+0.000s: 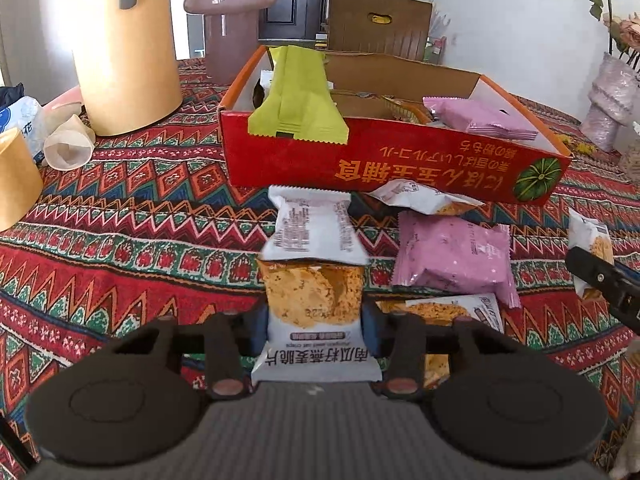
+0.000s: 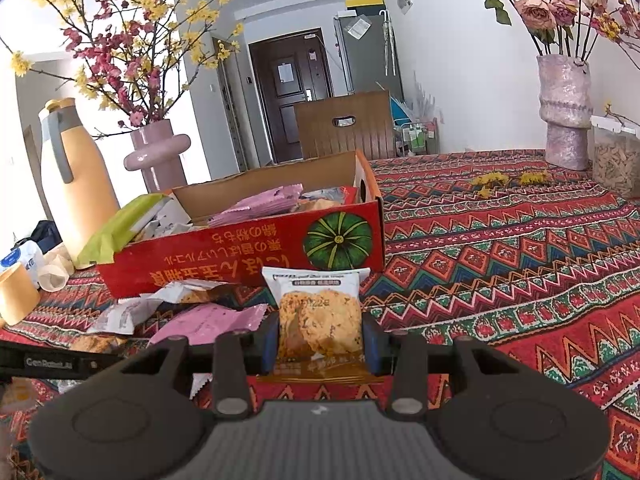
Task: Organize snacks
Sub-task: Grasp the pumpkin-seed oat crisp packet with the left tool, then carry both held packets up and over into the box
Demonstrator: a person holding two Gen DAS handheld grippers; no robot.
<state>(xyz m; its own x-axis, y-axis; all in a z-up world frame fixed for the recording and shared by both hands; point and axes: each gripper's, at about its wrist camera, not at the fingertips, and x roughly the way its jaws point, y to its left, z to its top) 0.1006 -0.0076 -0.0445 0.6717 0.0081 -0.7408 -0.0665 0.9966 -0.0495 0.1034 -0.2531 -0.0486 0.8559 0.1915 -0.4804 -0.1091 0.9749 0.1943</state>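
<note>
Closest in the left view is the left gripper (image 1: 314, 330), and its two blue pads squeeze a white oat pack (image 1: 314, 304) from both sides. That pack lies long-ways on the cloth (image 1: 120, 240), with its far end just in front of the red box (image 1: 360, 160). No earlier picture is given, so only the grip can be told: the pads press on the pack.

In the right view, the right gripper (image 2: 320, 344) is clamped on another oat pack (image 2: 320, 316). This pack stands up between the blue pads, in front of the red box (image 2: 224, 252), near the corner with the green pumpkin picture (image 2: 338, 236).

The box sits on the bright zigzag cloth and is open on top. A green pack (image 1: 298, 96) hangs over the box's near wall at its left end. Pink packs (image 1: 476, 118) lie inside the box at its right end.

More snacks lie loose in front of the box. A pink pack (image 1: 454, 258) is on the cloth just right of the left gripper's pack. A torn white pack (image 1: 424, 198) lies right against the box's near wall. One more oat pack (image 1: 452, 310) peeks out under the pink one.

Left of the box stands a tall cream jug (image 2: 72, 184). Behind the box is a pink vase (image 2: 156, 156) with red and yellow flowers. Far to the right of the box is a second vase (image 2: 564, 112) with roses.
</note>
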